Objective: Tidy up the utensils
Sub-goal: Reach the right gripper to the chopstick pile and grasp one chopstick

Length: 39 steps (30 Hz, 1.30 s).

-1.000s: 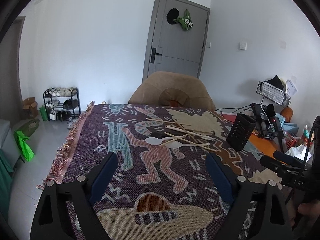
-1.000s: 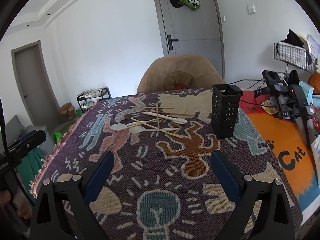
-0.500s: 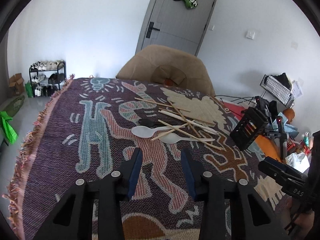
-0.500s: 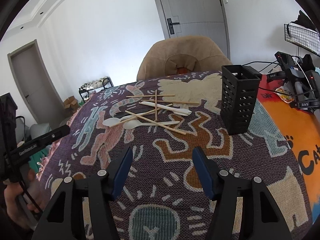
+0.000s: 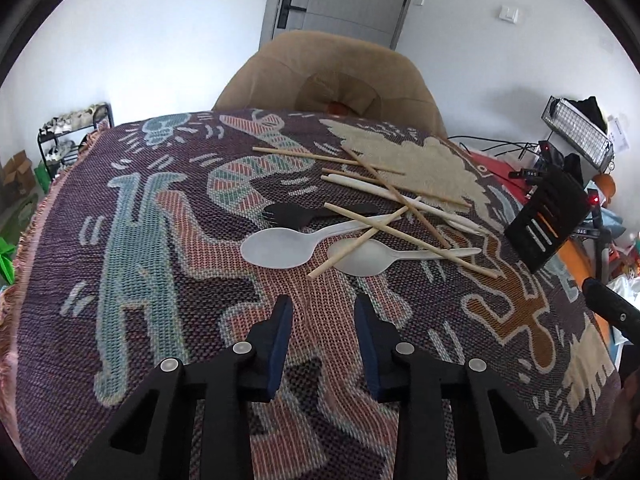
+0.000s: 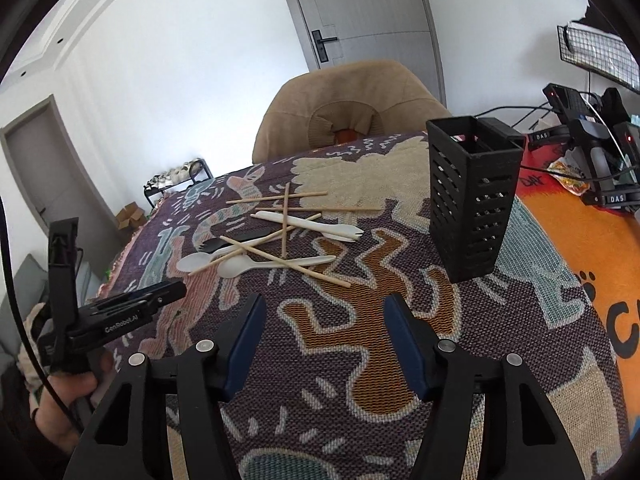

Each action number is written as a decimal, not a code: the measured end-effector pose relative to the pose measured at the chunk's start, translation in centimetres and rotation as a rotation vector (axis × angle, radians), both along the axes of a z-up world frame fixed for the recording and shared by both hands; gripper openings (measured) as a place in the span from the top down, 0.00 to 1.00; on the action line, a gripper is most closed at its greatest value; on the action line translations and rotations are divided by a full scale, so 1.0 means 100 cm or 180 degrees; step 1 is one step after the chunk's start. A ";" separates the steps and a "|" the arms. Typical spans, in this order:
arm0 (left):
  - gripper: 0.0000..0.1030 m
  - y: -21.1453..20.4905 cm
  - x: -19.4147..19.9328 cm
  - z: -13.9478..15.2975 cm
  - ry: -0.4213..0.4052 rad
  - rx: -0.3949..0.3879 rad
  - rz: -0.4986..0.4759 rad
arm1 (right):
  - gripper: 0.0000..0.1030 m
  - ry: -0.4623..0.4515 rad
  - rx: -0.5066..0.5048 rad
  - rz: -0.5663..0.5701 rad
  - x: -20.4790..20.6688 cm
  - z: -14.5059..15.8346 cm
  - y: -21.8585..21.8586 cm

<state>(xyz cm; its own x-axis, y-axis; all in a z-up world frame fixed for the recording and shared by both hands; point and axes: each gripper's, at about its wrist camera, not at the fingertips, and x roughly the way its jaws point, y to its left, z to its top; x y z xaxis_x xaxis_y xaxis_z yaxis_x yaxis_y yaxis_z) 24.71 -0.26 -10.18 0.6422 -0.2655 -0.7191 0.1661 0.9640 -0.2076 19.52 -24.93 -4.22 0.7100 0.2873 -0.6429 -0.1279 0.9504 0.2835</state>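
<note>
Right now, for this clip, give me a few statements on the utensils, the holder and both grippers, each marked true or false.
1. The left hand-held gripper holds a white spoon. False: its jaws are empty, short of the nearer white spoon.
2. The black utensil holder stands upright on the blanket. True.
3. Chopsticks lie crossed over the spoons and forks. True.
4. The black fork is already in the holder. False: it lies on the blanket under the chopsticks.
5. The right hand-held gripper is open and empty. True.
</note>
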 end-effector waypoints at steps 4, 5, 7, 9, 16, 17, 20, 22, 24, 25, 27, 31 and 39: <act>0.70 -0.008 0.015 -0.010 0.0052 0.0036 -0.0045 | 0.40 0.0006 0.0097 -0.0056 0.002 -0.002 -0.009; 0.73 -0.009 0.017 -0.012 0.0057 0.0059 -0.0045 | 0.40 0.0010 0.0111 -0.0062 0.002 -0.003 -0.010; 0.78 -0.010 0.021 -0.013 0.0084 0.0028 -0.0062 | 0.40 0.0032 0.0130 -0.0057 0.002 -0.005 -0.013; 0.82 -0.010 0.022 -0.013 0.0067 0.0012 -0.0068 | 0.40 0.0054 0.0122 -0.0040 0.003 -0.007 -0.013; 0.97 -0.015 0.018 -0.007 -0.0051 -0.0023 -0.0165 | 0.40 0.0060 0.0160 0.0049 0.008 -0.008 -0.006; 0.98 -0.015 0.016 -0.005 -0.0081 -0.0037 -0.0181 | 0.40 0.0067 0.0163 0.0061 0.009 -0.008 -0.005; 0.97 -0.016 0.012 -0.002 -0.0100 0.0021 -0.0190 | 0.40 0.0099 0.0152 0.0109 0.013 -0.010 0.003; 0.97 -0.013 0.013 -0.004 0.0034 0.0028 -0.0116 | 0.40 0.0118 0.0149 0.0129 0.015 -0.011 0.005; 0.97 -0.006 0.017 -0.010 0.0223 -0.0122 -0.0076 | 0.40 0.0139 0.0160 0.0145 0.017 -0.013 0.007; 0.97 -0.002 0.018 -0.012 0.0258 -0.0209 -0.0061 | 0.40 0.0153 0.0169 0.0146 0.019 -0.015 0.008; 0.97 0.004 0.022 -0.014 0.0278 -0.0264 0.0023 | 0.40 0.0180 0.0190 0.0149 0.020 -0.018 0.010; 0.95 0.009 0.029 -0.016 0.0330 -0.0348 0.0121 | 0.40 0.0206 0.0187 0.0163 0.022 -0.020 0.011; 0.50 0.008 0.017 -0.010 0.0199 -0.0421 0.0065 | 0.40 0.0227 0.0200 0.0128 0.026 -0.023 0.004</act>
